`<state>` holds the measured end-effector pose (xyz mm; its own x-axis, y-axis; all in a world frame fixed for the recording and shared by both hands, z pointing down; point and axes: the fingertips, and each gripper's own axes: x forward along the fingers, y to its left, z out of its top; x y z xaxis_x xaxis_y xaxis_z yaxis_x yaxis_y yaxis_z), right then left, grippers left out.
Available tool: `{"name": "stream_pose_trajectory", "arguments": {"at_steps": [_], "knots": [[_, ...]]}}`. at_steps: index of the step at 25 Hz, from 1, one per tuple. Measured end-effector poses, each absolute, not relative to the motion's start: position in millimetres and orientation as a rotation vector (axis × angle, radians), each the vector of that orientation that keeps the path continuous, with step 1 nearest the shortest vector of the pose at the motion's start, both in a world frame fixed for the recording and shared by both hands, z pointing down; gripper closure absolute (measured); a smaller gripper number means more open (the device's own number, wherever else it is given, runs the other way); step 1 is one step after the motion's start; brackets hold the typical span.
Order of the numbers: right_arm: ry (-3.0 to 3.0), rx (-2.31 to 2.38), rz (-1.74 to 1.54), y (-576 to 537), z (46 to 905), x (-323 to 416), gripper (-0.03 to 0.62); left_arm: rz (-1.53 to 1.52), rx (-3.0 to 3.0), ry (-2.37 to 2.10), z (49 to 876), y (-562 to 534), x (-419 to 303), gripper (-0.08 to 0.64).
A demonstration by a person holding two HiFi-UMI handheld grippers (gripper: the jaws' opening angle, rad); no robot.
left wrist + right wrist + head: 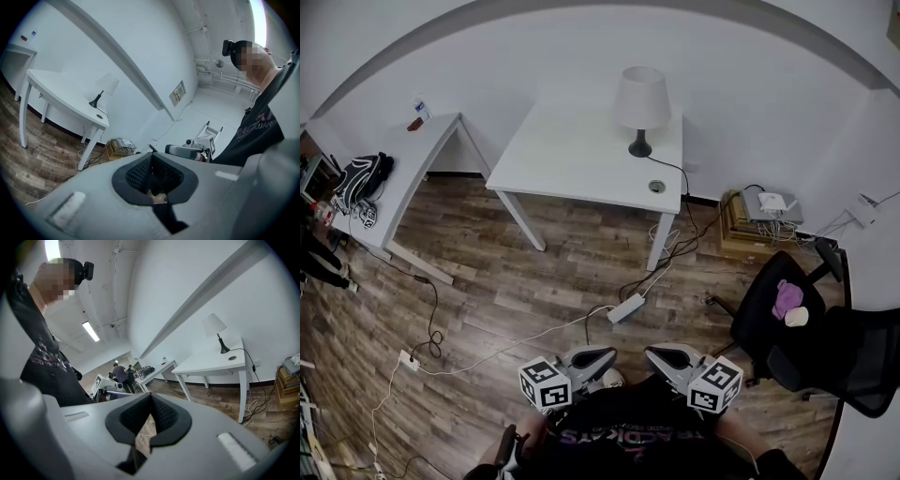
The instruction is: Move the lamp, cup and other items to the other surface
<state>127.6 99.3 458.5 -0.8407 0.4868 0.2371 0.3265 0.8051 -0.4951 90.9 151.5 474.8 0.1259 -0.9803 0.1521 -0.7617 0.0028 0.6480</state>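
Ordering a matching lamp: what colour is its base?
The lamp base is black; the head view shows it best.

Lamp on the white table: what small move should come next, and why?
Probably a step toward the white table, raising the right gripper toward the lamp with its jaws opening. Both it and the left gripper are shut on nothing and held near the person's torso, with wood floor between them and the table.

Lamp point(639, 105) on white table point(567, 155)
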Motion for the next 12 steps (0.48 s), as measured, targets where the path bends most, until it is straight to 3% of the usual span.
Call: {"name": "stream_pose_trajectory", "arguments": {"at_steps": [12], "knots": [[-2.671,-0.571,0.656,92,454,149,0.589,-0.466,1.826,-1.647,472,144,110,0.560]]}}
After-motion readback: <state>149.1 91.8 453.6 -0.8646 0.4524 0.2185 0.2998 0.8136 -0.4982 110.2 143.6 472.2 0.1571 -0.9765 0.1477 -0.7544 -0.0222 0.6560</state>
